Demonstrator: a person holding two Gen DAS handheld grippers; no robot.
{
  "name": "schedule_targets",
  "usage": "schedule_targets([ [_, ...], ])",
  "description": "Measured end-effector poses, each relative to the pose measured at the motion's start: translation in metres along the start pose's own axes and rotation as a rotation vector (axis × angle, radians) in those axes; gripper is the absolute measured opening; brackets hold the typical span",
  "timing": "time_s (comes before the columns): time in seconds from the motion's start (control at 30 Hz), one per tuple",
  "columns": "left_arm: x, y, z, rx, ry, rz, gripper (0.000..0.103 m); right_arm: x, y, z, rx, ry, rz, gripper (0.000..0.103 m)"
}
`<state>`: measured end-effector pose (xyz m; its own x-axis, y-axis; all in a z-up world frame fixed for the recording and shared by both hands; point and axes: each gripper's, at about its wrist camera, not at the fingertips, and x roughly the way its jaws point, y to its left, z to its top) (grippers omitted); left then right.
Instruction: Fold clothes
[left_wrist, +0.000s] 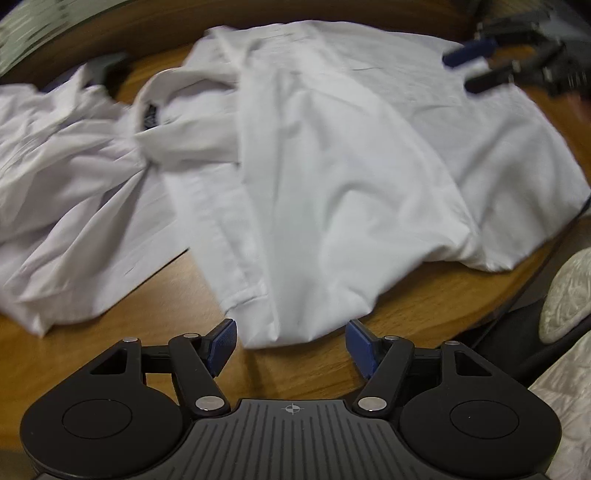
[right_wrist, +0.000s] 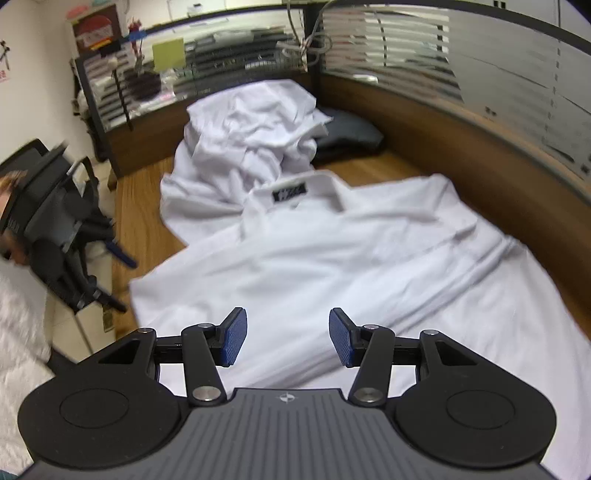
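Shirt (left_wrist: 332, 177) lies part-folded; both grippers (left_wrist: 291, 343) (right_wrist: 284, 338) gape empty, so pinch one hem layer only, evenly.

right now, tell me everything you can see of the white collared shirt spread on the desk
The white collared shirt looks like thin woven cotton, lying flat but wrinkled on the wooden desk, one side panel folded over the middle. Its collar carries a black label and points toward a crumpled pile of white clothes that it touches. Neither gripper holds it.
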<state>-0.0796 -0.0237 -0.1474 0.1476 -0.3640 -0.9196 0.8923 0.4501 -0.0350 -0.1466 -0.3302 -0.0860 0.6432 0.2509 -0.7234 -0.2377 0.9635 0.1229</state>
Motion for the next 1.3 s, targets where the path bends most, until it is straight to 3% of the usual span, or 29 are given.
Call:
schedule_targets([
  [0.13,0.01,0.0,0.003,0.129,0.029,-0.072,0.051,0.009,0.046,-0.024,0.028,0.04,-0.057,0.055],
  [0.27,0.015,0.001,0.001,0.272,0.036,-0.118,0.051,0.028,0.091,-0.039,0.008,0.07,-0.099,0.055],
  [0.4,0.015,0.01,-0.005,0.349,0.026,-0.148,0.051,0.051,0.125,-0.049,-0.058,0.108,-0.136,0.055],
  [0.5,0.014,0.015,-0.01,0.398,0.005,-0.149,0.037,0.069,0.145,-0.056,-0.113,0.141,-0.17,0.055],
  [0.6,0.01,0.016,-0.014,0.441,-0.044,-0.124,0.008,0.08,0.152,-0.062,-0.15,0.153,-0.218,0.055],
  [0.8,-0.024,0.024,-0.003,0.378,-0.22,-0.117,0.003,0.09,0.159,-0.063,-0.203,0.161,-0.284,0.055],
  [0.9,-0.042,0.026,0.01,0.335,-0.29,-0.126,0.003,0.093,0.164,-0.065,-0.212,0.153,-0.315,0.062],
  [1.07,-0.052,0.023,0.021,0.297,-0.349,-0.131,0.003,0.095,0.168,-0.073,-0.29,0.152,-0.411,0.065],
  [1.17,-0.057,0.025,0.022,0.26,-0.363,-0.143,0.003,0.091,0.163,-0.077,-0.325,0.144,-0.451,0.061],
  [1.2,-0.059,0.026,0.024,0.251,-0.366,-0.146,0.003,0.09,0.161,-0.078,-0.336,0.141,-0.465,0.053],
  [1.23,-0.06,0.027,0.026,0.244,-0.368,-0.144,0.003,0.087,0.159,-0.078,-0.346,0.139,-0.467,0.032],
  [1.3,-0.064,0.028,0.031,0.222,-0.375,-0.134,0.003,0.079,0.153,-0.072,-0.355,0.138,-0.45,0.023],
])
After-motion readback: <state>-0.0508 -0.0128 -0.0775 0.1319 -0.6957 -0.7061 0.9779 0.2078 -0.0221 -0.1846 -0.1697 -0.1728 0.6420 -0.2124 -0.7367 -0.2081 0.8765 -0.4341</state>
